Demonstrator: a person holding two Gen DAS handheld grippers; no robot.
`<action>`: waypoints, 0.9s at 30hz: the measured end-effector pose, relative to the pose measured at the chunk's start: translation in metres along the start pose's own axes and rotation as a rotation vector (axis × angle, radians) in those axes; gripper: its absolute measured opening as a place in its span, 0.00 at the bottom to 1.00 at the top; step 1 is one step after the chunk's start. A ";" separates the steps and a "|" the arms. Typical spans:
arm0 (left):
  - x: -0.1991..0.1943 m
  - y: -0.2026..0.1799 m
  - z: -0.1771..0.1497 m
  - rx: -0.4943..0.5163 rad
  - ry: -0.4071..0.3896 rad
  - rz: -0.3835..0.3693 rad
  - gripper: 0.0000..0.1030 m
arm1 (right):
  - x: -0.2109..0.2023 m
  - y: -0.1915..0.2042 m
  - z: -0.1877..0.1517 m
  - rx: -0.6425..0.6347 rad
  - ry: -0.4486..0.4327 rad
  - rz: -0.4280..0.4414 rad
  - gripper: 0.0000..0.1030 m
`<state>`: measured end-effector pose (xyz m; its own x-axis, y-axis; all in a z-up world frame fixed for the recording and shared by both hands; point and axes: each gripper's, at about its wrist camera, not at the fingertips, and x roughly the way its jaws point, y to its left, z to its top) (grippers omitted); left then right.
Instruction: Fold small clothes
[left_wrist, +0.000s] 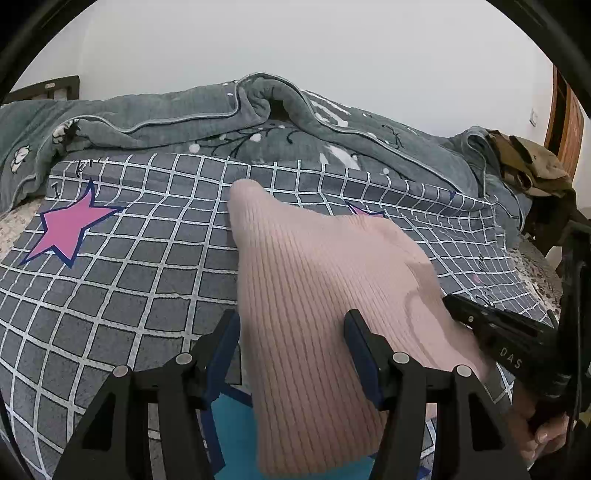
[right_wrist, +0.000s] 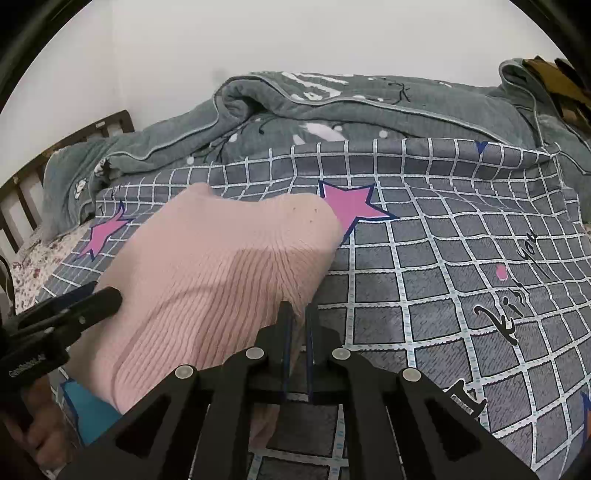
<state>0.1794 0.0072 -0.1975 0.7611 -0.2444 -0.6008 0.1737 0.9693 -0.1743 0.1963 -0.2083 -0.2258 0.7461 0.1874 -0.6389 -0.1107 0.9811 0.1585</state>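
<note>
A pink ribbed knit garment (left_wrist: 314, 295) lies on the grey checked bedsheet (left_wrist: 129, 266), partly lifted. My left gripper (left_wrist: 291, 325) is open, its fingers on either side of the garment's near left part. In the right wrist view the garment (right_wrist: 221, 266) fills the left half. My right gripper (right_wrist: 297, 310) is shut on the garment's right edge. The right gripper also shows in the left wrist view (left_wrist: 454, 302), at the garment's right side. The left gripper shows in the right wrist view (right_wrist: 107, 295), at the garment's left side.
A crumpled grey-green quilt (left_wrist: 258, 118) lies along the back of the bed by the white wall. Brown clothes (left_wrist: 532, 166) are piled at the far right. Pink stars (right_wrist: 351, 206) mark the sheet. A dark wooden headboard (right_wrist: 55, 155) stands at the left.
</note>
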 end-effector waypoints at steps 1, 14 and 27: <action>-0.001 0.000 0.000 0.001 0.001 -0.001 0.55 | -0.003 -0.001 0.000 0.005 -0.002 0.002 0.06; -0.014 -0.005 -0.009 0.027 0.041 0.024 0.58 | -0.040 0.013 -0.015 0.047 -0.008 0.022 0.50; -0.049 -0.002 -0.041 -0.046 0.105 -0.004 0.58 | -0.091 0.012 -0.040 0.028 0.012 -0.063 0.50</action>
<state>0.1166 0.0162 -0.1997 0.6905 -0.2518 -0.6781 0.1457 0.9666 -0.2106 0.1005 -0.2119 -0.1956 0.7432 0.1264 -0.6570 -0.0455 0.9893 0.1388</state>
